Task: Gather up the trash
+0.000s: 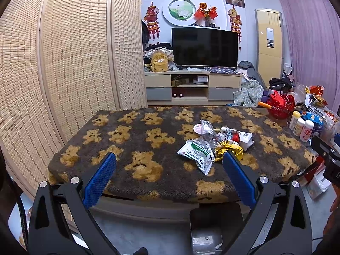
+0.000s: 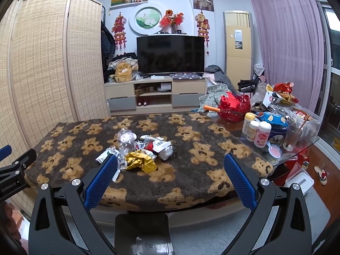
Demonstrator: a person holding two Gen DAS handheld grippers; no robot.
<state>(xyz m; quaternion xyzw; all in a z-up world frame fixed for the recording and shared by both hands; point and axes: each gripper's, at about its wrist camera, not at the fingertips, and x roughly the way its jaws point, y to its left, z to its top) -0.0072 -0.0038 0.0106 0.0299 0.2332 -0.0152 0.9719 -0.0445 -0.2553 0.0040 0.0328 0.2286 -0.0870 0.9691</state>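
A heap of trash lies on the bear-patterned table cover (image 1: pixel 131 140): a white-and-green packet (image 1: pixel 196 154), a crumpled yellow wrapper (image 1: pixel 228 147), clear plastic (image 1: pixel 207 131) and a white barcoded wrapper (image 1: pixel 244 137). My left gripper (image 1: pixel 170 159) is open, held near the table's front edge, its right finger just before the yellow wrapper. In the right wrist view the same heap shows the yellow wrapper (image 2: pixel 141 161) and barcoded wrapper (image 2: pixel 160 144). My right gripper (image 2: pixel 171 161) is open and empty, with the heap by its left finger. A dark bin (image 2: pixel 141 233) stands on the floor below the table edge.
Bottles (image 2: pixel 258 133), a red basket (image 2: pixel 233 108), snack bags, a glass (image 2: pixel 292 137) and a hairbrush (image 2: pixel 275 149) crowd the glass table at right. A bamboo screen (image 1: pixel 74 53) stands left. A TV (image 1: pixel 205 47) and cabinet lie beyond. The other gripper shows at the left edge (image 2: pixel 14 170).
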